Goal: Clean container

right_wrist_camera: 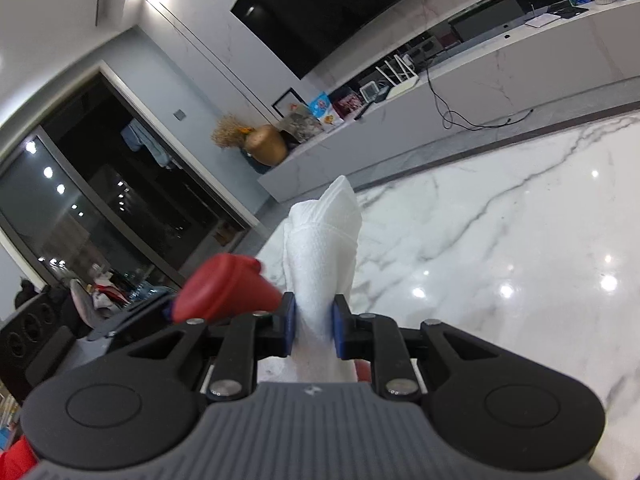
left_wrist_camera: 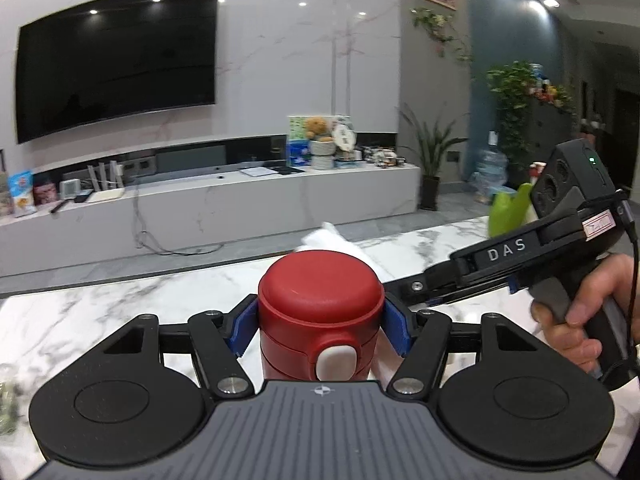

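A red container [left_wrist_camera: 319, 300] with a domed lid and a white button stands upright between the blue pads of my left gripper [left_wrist_camera: 320, 322], which is shut on it just below the lid. My right gripper [right_wrist_camera: 314, 330] is shut on a folded white cloth [right_wrist_camera: 322, 248] that sticks up between its fingers. In the left wrist view the right gripper's body [left_wrist_camera: 520, 256] reaches in from the right, and the cloth [left_wrist_camera: 340, 240] shows just behind the container. In the right wrist view the red lid [right_wrist_camera: 224, 286] sits close to the left of the cloth.
Both grippers are over a white marble table [right_wrist_camera: 500, 240]. A green spray bottle [left_wrist_camera: 510, 210] stands at the table's far right. A TV wall and a low cabinet with clutter lie beyond the table edge.
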